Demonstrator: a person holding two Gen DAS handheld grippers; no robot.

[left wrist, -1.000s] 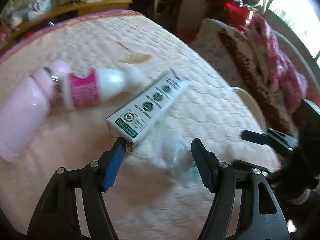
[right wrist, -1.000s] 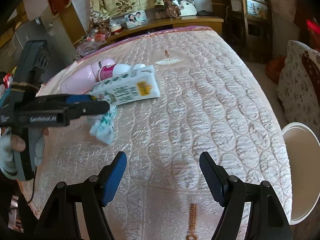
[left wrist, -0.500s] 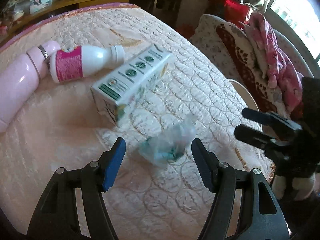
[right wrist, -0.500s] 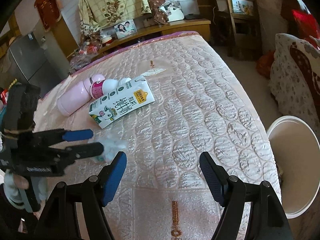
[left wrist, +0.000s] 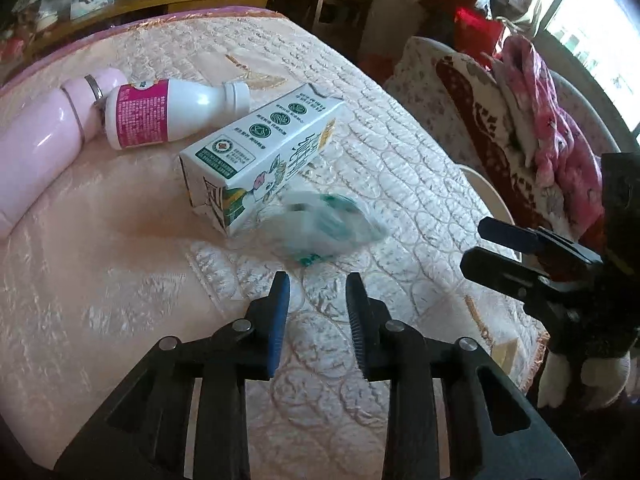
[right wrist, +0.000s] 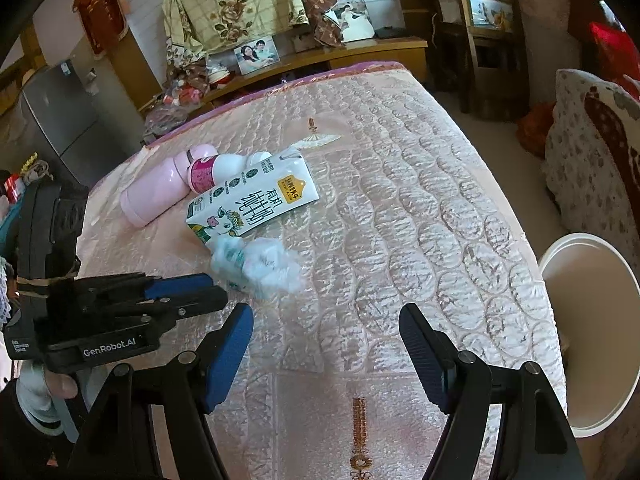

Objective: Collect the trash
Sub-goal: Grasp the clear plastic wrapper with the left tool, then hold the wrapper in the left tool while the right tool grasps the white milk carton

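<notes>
Blue-padded left gripper point(left wrist: 316, 312) half-closed, empty, just short of crumpled plastic wrapper point(left wrist: 324, 228) beside milk carton point(left wrist: 260, 152); right gripper point(right wrist: 326, 356) wide open, empty.

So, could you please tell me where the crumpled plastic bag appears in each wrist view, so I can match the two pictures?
Left wrist view: the crumpled plastic bag lies centre frame on the bed cover, just ahead of the left gripper and right of the milk carton's near end.
Right wrist view: the bag lies left of centre, just below the carton.
Shared landmark: the milk carton, touching or nearly touching the bag.
</notes>
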